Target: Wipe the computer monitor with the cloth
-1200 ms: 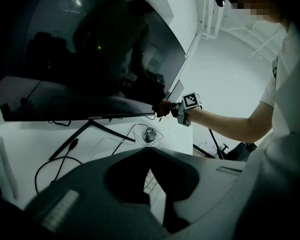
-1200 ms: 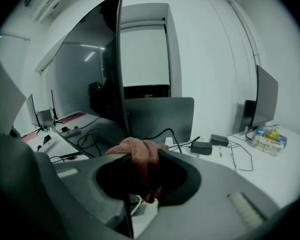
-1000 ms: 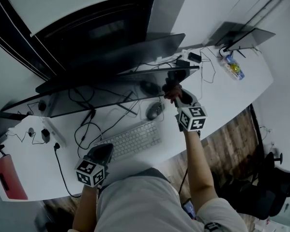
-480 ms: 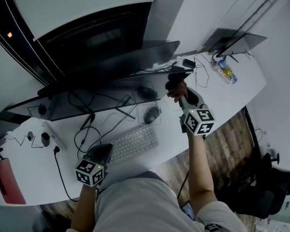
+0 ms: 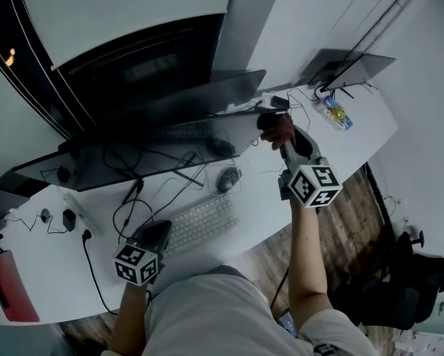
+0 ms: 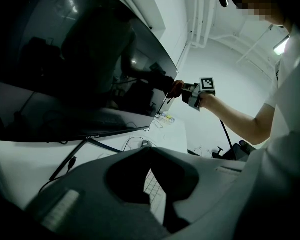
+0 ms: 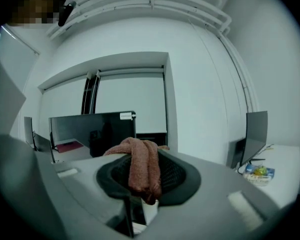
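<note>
The cloth (image 7: pixel 139 169) is a soft, light, reddish rag, limp enough to fold and droop; it is best pinched through a bunched fold, with a loose pad left forward to meet the glass; the monitor (image 5: pixel 155 154) looks thin and fragile, so light pressure is probably wise. The right claw (image 5: pixel 275 133) is closed on that cloth, which drapes over and between its jaws; in the head view the cloth sits at the monitor's right end, touching or just beside the screen, contact uncertain. The left claw (image 5: pixel 158 230) has its jaws together on nothing; it hangs low over the surface (image 5: pixel 51 262) near the keyboard (image 5: pixel 199 221), well apart from the cloth.
</note>
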### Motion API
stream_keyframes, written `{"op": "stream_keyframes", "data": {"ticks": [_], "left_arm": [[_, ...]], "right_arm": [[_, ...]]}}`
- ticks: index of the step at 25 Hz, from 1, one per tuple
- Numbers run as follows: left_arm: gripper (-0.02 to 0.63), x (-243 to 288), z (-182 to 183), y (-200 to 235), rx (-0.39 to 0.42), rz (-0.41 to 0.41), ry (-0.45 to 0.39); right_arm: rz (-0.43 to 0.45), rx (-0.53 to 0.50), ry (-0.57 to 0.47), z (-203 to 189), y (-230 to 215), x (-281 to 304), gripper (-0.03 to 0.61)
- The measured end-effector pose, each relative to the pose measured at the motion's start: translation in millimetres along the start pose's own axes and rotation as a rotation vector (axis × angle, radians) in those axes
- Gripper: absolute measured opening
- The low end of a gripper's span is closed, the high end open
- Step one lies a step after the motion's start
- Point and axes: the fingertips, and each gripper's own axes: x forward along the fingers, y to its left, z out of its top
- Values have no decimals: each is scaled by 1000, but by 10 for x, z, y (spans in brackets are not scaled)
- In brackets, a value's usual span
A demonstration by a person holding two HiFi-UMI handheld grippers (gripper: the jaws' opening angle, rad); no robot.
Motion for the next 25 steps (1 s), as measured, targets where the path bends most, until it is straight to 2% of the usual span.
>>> {"op": "stream_keyframes", "data": {"ticks": [9, 25], "left_arm": [[9, -66, 93, 20, 3, -18, -29], [9, -122, 220, 99, 4, -25, -62]], "right_arm": [[-22, 4, -88, 457, 27, -133, 95], [-43, -66, -199, 1110, 49, -268, 95]]}}
